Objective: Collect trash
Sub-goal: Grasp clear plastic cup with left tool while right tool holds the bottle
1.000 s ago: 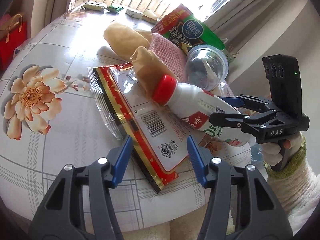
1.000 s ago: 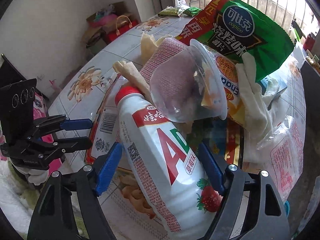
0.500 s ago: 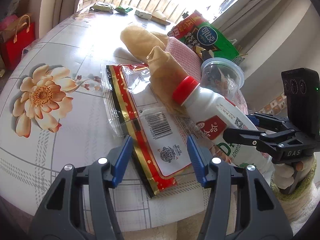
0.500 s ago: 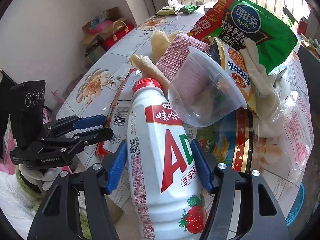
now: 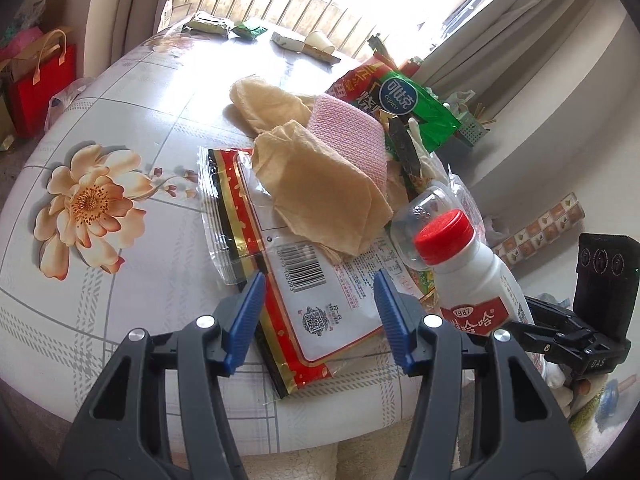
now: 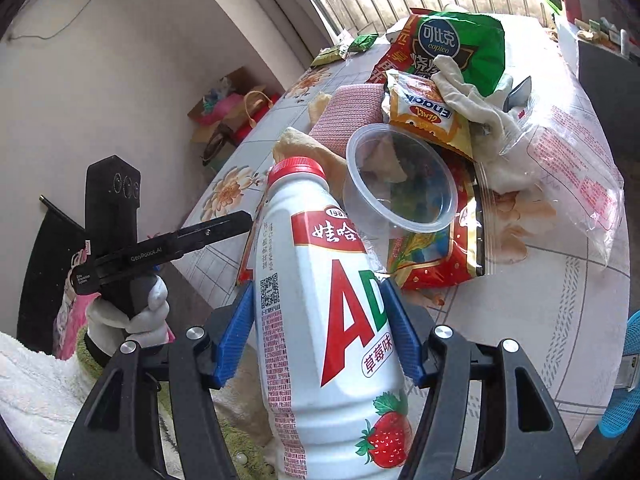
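My right gripper (image 6: pixel 318 312) is shut on a white drink bottle with a red cap (image 6: pixel 328 300) and holds it upright, lifted off the table at its near edge; the bottle also shows in the left wrist view (image 5: pixel 472 280). My left gripper (image 5: pixel 318 316) is open and empty, its blue pads on either side of a red and gold snack wrapper (image 5: pixel 288 280) lying flat on the table. Behind lies a trash pile: tan paper (image 5: pixel 320 196), a pink cloth (image 5: pixel 348 136), a clear plastic cup (image 6: pixel 400 180) and a green chip bag (image 6: pixel 460 48).
The round table has a floral cloth (image 5: pixel 88 200). A clear plastic bag (image 6: pixel 568 184) and a white glove (image 6: pixel 480 108) lie at the right of the pile. Small packets (image 5: pixel 224 28) sit at the far edge. A red bag (image 5: pixel 40 80) stands on the floor.
My right gripper has raised the bottle from lying tilted to upright and pulled it back toward the table's near edge. The clear cup has dropped clear of the bottle. My left gripper stays open.
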A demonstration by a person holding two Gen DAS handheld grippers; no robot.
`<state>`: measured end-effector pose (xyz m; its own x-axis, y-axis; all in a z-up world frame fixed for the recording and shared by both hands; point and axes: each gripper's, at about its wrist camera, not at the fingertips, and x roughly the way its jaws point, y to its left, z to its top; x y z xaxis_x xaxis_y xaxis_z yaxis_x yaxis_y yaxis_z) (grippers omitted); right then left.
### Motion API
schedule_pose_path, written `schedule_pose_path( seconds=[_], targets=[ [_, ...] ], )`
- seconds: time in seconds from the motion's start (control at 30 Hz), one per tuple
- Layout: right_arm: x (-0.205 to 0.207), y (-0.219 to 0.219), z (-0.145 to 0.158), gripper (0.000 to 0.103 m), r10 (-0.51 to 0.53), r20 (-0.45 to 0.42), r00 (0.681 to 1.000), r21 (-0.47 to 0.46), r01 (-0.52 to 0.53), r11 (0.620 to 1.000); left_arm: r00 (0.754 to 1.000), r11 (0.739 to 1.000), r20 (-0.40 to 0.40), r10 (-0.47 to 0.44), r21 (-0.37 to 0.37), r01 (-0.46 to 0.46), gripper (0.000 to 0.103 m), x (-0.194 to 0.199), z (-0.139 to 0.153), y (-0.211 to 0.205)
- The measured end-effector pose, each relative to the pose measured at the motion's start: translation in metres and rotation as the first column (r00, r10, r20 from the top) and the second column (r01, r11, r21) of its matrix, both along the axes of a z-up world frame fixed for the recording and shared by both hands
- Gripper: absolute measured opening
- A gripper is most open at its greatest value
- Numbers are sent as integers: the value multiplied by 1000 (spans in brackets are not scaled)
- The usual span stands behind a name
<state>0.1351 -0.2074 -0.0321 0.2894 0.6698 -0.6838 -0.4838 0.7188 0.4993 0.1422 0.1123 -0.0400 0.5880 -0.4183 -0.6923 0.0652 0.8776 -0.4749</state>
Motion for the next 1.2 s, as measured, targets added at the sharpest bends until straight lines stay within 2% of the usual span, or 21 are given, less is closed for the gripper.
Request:
schedule_pose_path(
  seconds=[0.17, 0.27, 0.37, 0.47, 0.53, 0.6, 0.67, 0.73, 0.93, 1.0, 1.03, 1.1, 1.2],
  targets=[
    [-19, -32, 1, 62, -70, 3, 998, 121, 69, 990, 999, 998, 47, -22, 64, 19, 56, 6, 13, -15],
    [-27, -57, 3, 62, -160, 17, 987, 151, 156, 976, 997, 988, 74, -19, 153, 7, 74, 20, 22, -27],
    [-32, -88, 2, 62, -272, 10, 962, 171, 266, 949, 995, 976, 96, -14, 216, -7, 75, 38, 32, -37],
    [-32, -111, -4, 62, -397, 19, 918, 126, 392, 911, 991, 982, 125, -44, 190, 19, 75, 47, 44, -45],
    [-30, -119, -13, 62, -461, 9, 887, 82, 459, 885, 988, 989, 126, -93, 127, 77, 75, 48, 48, -55],
    [-27, -124, -26, 62, -497, -27, 867, 62, 498, 865, 983, 988, 109, -149, 47, 144, 75, 51, 47, -67],
    [-22, -124, -38, 62, -520, -59, 852, 28, 522, 853, 977, 982, 95, -190, 35, 188, 76, 53, 43, -83],
    [-21, -122, -41, 62, -525, -62, 849, 43, 527, 849, 975, 976, 73, -210, 66, 205, 76, 57, 37, -98],
    [-24, -117, -37, 62, -526, -33, 850, -7, 526, 851, 983, 982, -20, -183, 42, 184, 75, 75, 20, -117],
    [-24, -118, -37, 62, -527, -35, 849, -16, 527, 850, 987, 981, -27, -162, 107, 163, 63, 74, 17, -120],
    [-25, -118, -36, 62, -528, -40, 848, -19, 528, 849, 987, 979, -32, -156, 130, 159, 60, 73, 16, -119],
    [-26, -120, -36, 62, -525, -51, 849, -24, 525, 851, 988, 978, -46, -147, 142, 152, 42, 69, 14, -116],
    [-26, -123, -38, 62, -521, -85, 850, -26, 520, 853, 988, 980, -69, -136, 140, 145, 30, 64, 11, -109]
  ],
)
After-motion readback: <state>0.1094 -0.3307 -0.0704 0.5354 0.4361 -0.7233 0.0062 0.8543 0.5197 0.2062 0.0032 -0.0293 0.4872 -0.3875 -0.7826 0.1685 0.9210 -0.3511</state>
